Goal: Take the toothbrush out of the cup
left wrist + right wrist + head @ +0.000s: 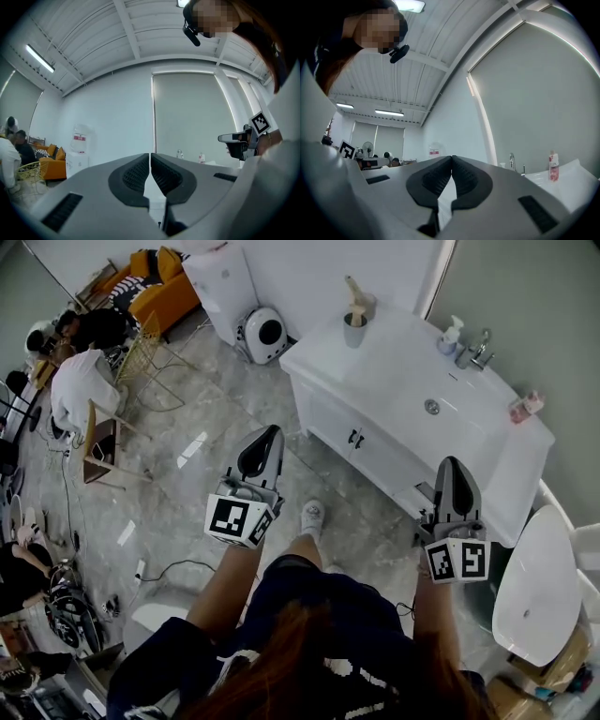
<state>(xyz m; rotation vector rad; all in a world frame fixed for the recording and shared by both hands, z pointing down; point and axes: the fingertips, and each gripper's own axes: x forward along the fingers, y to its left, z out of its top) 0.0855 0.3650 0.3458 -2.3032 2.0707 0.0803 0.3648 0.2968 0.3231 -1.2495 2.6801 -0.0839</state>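
A grey cup (pixel 354 330) stands at the far left corner of the white vanity counter (pixel 394 381), with a pale-handled toothbrush (pixel 353 294) sticking up out of it. Both grippers hang in the air well short of the vanity, far from the cup. My left gripper (pixel 267 439) is shut with nothing between its pads (pixel 140 171), and it points level. To its right, near the vanity's front edge, my right gripper (pixel 457 467) is also shut and empty (pixel 451 160). Neither gripper view shows the cup.
On the counter are a soap dispenser (pixel 451 334), a faucet (pixel 476 351) over the sink basin (pixel 431 406) and a pink bottle (pixel 525 407). A toilet (pixel 539 587) stands at the right. A round white appliance (pixel 262 334), an orange sofa (pixel 155 282) and seated people (pixel 80 381) are at the left.
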